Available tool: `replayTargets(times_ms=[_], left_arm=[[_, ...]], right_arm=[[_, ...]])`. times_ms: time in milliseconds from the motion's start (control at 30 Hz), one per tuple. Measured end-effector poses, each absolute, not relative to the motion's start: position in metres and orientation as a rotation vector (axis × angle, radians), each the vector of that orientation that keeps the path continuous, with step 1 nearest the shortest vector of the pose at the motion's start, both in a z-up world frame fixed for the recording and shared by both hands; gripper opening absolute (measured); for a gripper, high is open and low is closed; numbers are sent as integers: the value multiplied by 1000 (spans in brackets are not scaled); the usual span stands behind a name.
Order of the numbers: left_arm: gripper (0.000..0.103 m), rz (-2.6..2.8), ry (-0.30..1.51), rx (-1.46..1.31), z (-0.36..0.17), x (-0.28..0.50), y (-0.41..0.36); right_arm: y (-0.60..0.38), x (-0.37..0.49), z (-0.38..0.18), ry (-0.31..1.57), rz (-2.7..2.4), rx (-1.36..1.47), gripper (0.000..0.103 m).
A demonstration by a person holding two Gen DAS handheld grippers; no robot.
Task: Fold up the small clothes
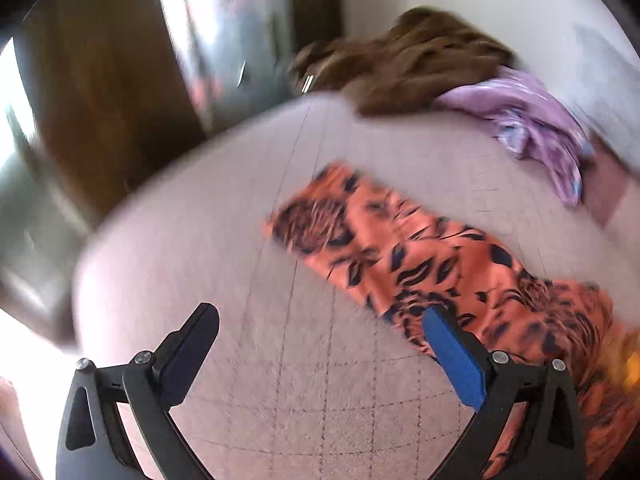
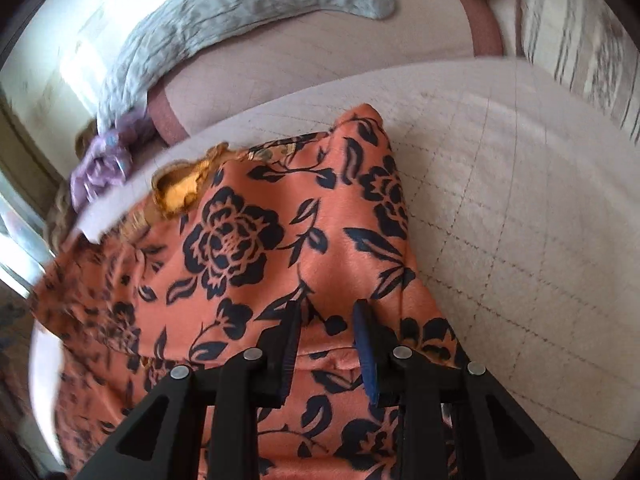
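1. Left gripper (image 1: 320,320): matte black frame with two curved arms, and triangular cut-outs in the outer links.
2. Round silver screws cap each link pivot, two per side.
3. One left finger (image 1: 454,356) carries a bright blue pad; the other looks black.
4. Right gripper (image 2: 326,316): same black frame, silver screws, triangular cut-outs, a dark blue ridged pad on one finger (image 2: 366,356).

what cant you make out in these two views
- Left wrist view: motion blur smears the brown garment, the lilac garment and the room behind.
- Left wrist view: the orange floral garment runs off the right edge.
- Right wrist view: whether the right gripper pinches the orange cloth; the jaws stand narrow over it.
- Right wrist view: the grey cloth is cut by the top edge.
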State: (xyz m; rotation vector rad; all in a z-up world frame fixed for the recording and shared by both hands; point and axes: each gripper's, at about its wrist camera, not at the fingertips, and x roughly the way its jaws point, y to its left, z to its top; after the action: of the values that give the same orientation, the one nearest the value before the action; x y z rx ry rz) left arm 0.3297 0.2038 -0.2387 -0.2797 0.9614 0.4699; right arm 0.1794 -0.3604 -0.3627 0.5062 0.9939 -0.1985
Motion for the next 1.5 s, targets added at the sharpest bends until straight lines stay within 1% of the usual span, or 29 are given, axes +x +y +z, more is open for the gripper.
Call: replayTargets(times_ms=[133,200,333,367,467,533,567,633,700,767,800,833,933,1000,1133,1200,1233,1300,1367,1433,1467,1500], left_arm=[[102,307,1022,-544,-261,340,227],[102,283,1017,-568,-264,345,227],[100,229,1064,-689,-284,357,237],[97,234,1066,-721,-287,355,243],[95,247,1034,-706,-280,355,247],[86,258,1033,-686,-281,361,250],[77,259,1033,-685,-283,365,252],[63,258,1005,-690,-283,373,258],[28,216,1000,-724,-288,379,264],[20,204,1000,-769,-294,383,266],[10,193,979,-786,-295,383,268],[6,176,971,-797,-295,383,269],[6,122,921,-800,-284,379,267],[5,70,874,-725,-264,375,253],[5,-96,778,-549,-220,366,194],[5,-215,737,-413,-197,357,141],[5,-249,727,-369,-194,352,123],[5,-367,694,-242,-181,324,64],[5,-498,680,-144,-177,303,4],[5,-635,687,-22,-186,278,-59],[8,-679,700,41,-194,264,-86],[19,-737,734,127,-206,249,-116]], right_arm=[[-297,196,-313,881,-48,379,31],[-259,216,-299,885,55,358,31],[-191,265,-292,923,221,393,31],[-179,272,-294,926,237,410,31],[-149,304,-317,993,309,546,32],[-134,319,-343,1102,339,596,33],[-124,323,-359,1177,326,583,32],[-120,314,-352,1115,312,534,31],[-120,302,-343,1110,330,514,31],[-125,285,-336,1074,326,514,31],[-130,275,-332,1059,312,506,31],[-133,267,-330,1051,302,502,31],[-147,235,-324,1012,272,507,31],[-162,212,-314,997,251,510,31],[-201,171,-299,961,169,513,31],[-225,151,-292,937,116,522,31],[-236,142,-290,927,94,528,31],[-259,125,-285,905,37,526,31],[-283,106,-280,877,-30,518,31],[-310,83,-278,854,-96,538,31],[-318,76,-277,843,-121,555,31],[-331,67,-277,831,-145,576,31]])
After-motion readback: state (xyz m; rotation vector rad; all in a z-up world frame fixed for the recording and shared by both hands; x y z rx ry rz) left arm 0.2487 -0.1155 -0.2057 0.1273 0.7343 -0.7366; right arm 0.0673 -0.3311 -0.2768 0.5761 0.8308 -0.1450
